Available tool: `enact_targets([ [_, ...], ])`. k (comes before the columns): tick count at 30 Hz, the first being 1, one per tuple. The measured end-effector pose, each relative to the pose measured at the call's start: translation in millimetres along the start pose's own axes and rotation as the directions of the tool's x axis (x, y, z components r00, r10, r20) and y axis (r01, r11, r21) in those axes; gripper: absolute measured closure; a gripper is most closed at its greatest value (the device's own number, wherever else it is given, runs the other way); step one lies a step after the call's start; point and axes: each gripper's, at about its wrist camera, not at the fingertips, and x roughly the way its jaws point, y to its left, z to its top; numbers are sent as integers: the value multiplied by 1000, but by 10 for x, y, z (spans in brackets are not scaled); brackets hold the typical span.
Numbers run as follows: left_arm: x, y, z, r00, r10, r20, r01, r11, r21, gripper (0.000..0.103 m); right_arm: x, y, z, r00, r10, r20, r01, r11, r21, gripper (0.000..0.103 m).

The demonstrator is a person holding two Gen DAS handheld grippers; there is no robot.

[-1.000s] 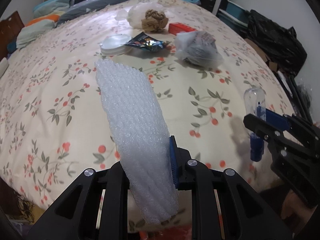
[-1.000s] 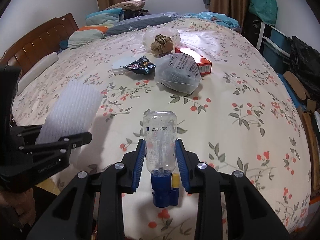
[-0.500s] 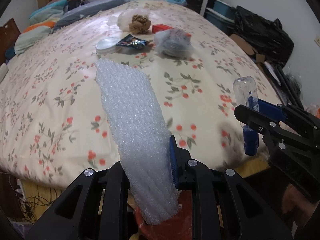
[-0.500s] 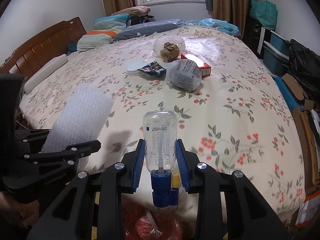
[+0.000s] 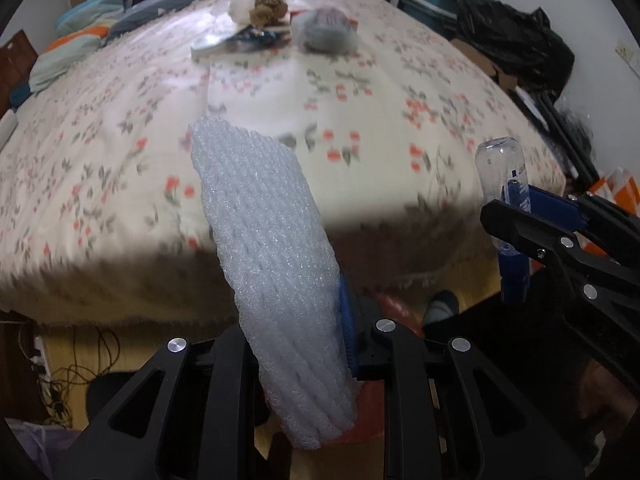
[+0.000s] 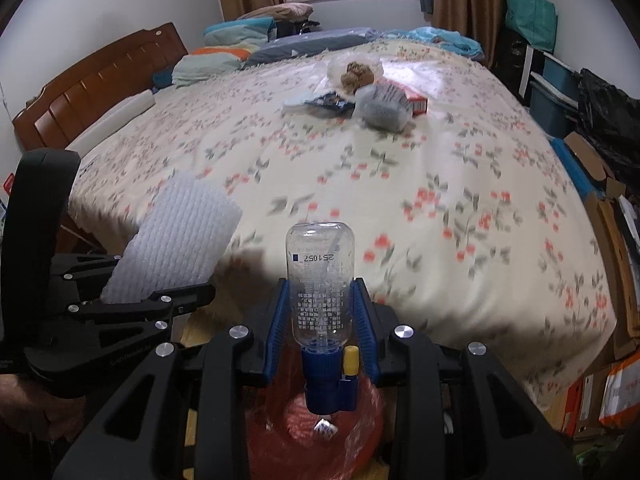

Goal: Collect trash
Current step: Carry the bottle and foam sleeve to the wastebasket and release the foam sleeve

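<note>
In the right claw [image 6: 320,312]: clear bottle [image 6: 320,276], printed "251052" upside down

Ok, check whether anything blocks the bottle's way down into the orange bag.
Nothing visible does. The bottle, clamped in the right claw, hangs cap-down over the orange bag, whose mouth is open beneath it. The foam sheet in the left claw sits off to the side.

Left gripper [image 5: 304,344] angled steeply down, fingers clamped on foam sheet [image 5: 272,264]; right gripper [image 6: 320,312] angled down, fingers clamped on bottle [image 6: 320,280].
</note>
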Motion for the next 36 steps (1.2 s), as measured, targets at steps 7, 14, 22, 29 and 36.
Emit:
enact_targets([
  [7, 140, -56, -390, 998, 0, -65, 1, 1000, 5, 83, 94, 91, -405, 998, 11, -65, -11, 1000, -1, 72],
  [14, 505, -65, -737, 982, -26, -186, 27, 1000, 1, 83, 329, 119, -706, 990, 15, -143, -15, 1000, -4, 72],
  [22, 1030, -52, -988, 941, -50, -335, 53, 999, -1, 82, 734, 88, -995, 967, 14, -255, -15, 1000, -5, 72],
  [29, 1414, 19, -1161, 897, -73, -435, 68, 997, -26, 82, 1075, 69, -1175, 938, 17, -347, -18, 1000, 2, 72],
  [36, 1576, 36, -1197, 876, -77, -475, 72, 997, -30, 79, 1221, 72, -1239, 919, 20, -393, -23, 1000, -3, 72],
])
